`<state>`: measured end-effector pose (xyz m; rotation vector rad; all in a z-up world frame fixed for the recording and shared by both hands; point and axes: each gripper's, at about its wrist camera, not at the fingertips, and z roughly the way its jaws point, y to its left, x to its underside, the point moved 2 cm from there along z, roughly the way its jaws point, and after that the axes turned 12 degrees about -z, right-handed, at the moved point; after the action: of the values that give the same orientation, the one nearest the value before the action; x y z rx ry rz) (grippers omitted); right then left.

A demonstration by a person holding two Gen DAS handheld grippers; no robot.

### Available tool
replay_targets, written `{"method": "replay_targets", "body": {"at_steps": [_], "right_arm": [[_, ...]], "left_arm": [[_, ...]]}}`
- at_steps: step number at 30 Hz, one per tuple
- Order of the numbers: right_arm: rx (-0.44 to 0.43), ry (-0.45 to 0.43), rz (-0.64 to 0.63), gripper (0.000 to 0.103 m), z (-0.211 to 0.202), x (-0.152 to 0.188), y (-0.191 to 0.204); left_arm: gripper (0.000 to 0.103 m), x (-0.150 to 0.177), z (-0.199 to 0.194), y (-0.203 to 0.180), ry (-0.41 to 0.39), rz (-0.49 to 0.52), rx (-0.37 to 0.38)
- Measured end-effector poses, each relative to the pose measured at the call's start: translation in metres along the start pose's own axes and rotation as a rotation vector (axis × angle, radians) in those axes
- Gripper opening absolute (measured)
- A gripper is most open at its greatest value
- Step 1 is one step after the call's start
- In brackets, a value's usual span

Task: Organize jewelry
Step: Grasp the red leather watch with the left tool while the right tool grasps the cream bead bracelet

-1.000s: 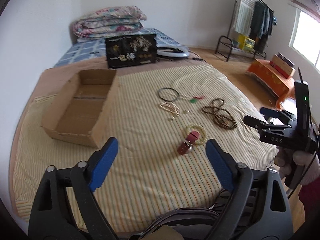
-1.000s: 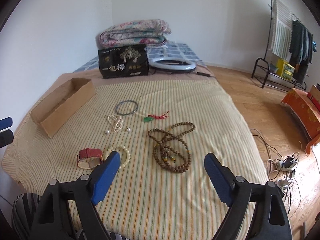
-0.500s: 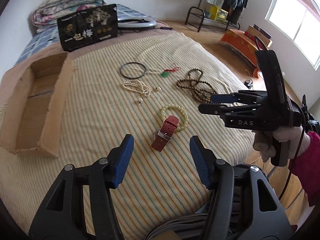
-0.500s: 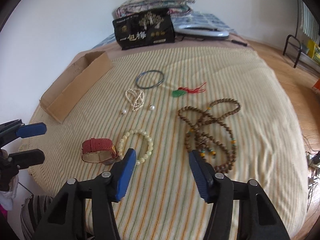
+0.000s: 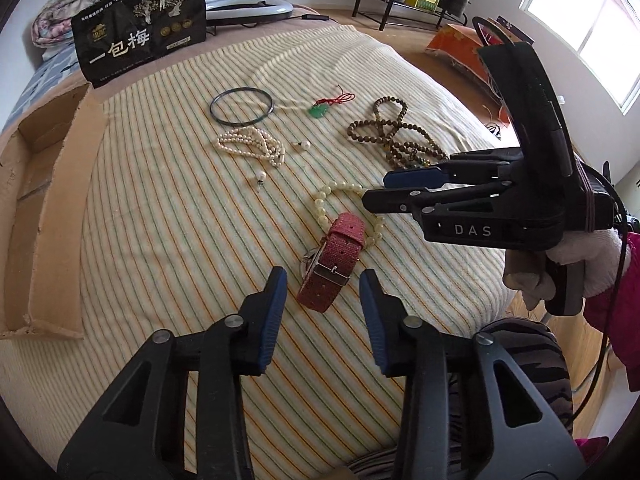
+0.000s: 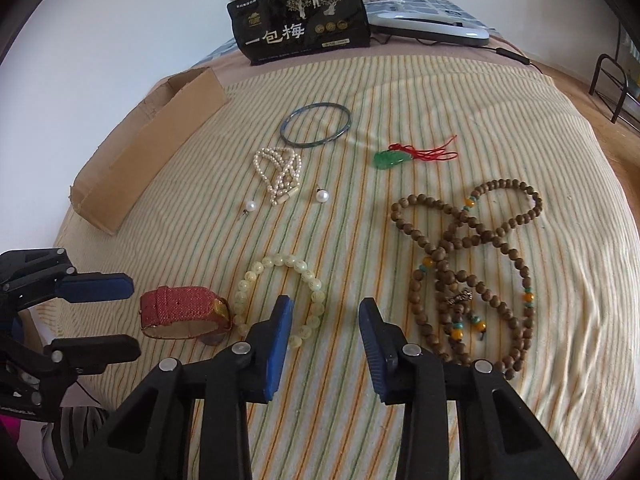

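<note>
Jaws of the left gripper (image 5: 323,288) are being closed, nothing gripped, red woven-strap watch (image 5: 334,264) just ahead; right gripper (image 6: 325,316) likewise, pale round-bead bracelet (image 6: 280,292) just ahead.

We read large white characters "一包梅" on the black bag (image 5: 140,26) that stands at the far end of the bed; the same characters show in the right wrist view (image 6: 298,20). Its smaller lines of print, the gold tree picture and the round seals are too fine for us to read. On the right tool (image 5: 374,196) we read "DAS" in pale letters on the black body
</note>
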<state>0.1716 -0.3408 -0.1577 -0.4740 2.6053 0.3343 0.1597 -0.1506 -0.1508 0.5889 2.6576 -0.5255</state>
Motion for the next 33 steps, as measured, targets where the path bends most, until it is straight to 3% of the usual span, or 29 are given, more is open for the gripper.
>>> {"method": "replay_targets", "body": {"at_steps": [4,8,11,13,16,33], "right_arm": [[0.012,0.020,-0.017,0.032,0.008,-0.003,0.002],[0.024,0.032,-0.034,0.028,0.013,-0.006,0.005],[0.037,0.046,-0.051,0.022,0.016,-0.006,0.008],[0.043,0.046,-0.066,0.013,0.016,-0.006,0.011],[0.041,0.041,-0.070,0.007,0.015,-0.005,0.014],[0.062,-0.041,-0.064,0.005,-0.014,-0.008,0.023]], "left_arm": [[0.025,0.001,0.007,0.002,0.003,-0.002,0.000],[0.023,0.002,0.006,0.004,-0.011,-0.011,0.008],[0.016,0.001,0.005,0.007,-0.020,-0.029,0.000],[0.016,0.001,0.003,0.010,-0.032,-0.042,-0.008],[0.016,0.002,0.000,0.016,-0.044,-0.066,-0.008],[0.015,0.004,-0.035,0.030,-0.137,-0.102,-0.051]]}}
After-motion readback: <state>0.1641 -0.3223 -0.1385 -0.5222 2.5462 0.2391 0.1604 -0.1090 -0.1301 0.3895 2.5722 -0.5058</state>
